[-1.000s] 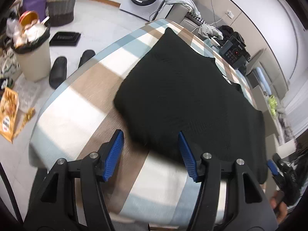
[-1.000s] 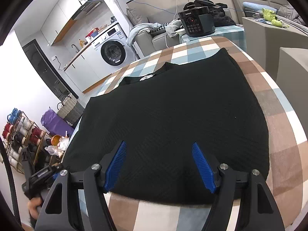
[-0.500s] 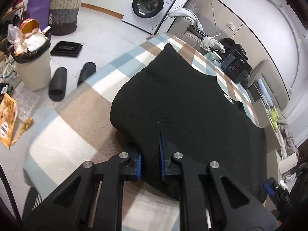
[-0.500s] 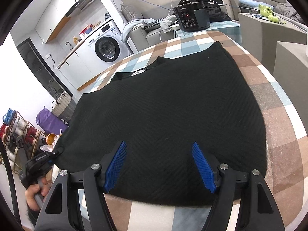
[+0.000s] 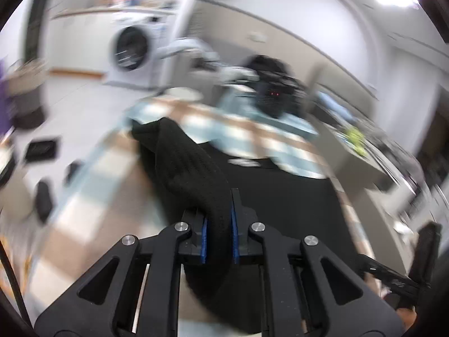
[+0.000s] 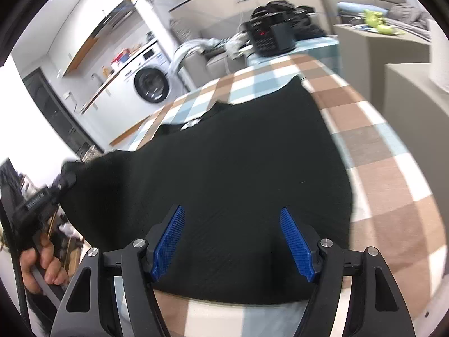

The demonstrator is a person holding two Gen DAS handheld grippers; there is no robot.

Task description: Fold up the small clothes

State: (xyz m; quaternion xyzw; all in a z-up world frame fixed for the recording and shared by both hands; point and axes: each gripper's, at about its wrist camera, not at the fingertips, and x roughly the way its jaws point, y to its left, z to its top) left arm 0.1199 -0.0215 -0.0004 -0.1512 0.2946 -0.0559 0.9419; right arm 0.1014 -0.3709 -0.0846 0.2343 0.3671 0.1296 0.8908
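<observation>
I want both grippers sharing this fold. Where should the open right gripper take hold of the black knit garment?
Probably the near hem of the black knit garment, approached from the near table edge. That hem lies flat on the checked tablecloth, just ahead of the open right gripper. The left gripper already pinches the lifted left side.

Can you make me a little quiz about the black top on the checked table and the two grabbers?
1. True or false: the right gripper is shut on the black top.
2. Which gripper pinches a raised fold of the top? A) left gripper B) right gripper C) neither
3. Fill in: the top lies on a checked ____.

Key: 1. False; its jaws stand wide apart above the cloth. 2. A; its blue pads squeeze the fold. 3. tablecloth.
</observation>
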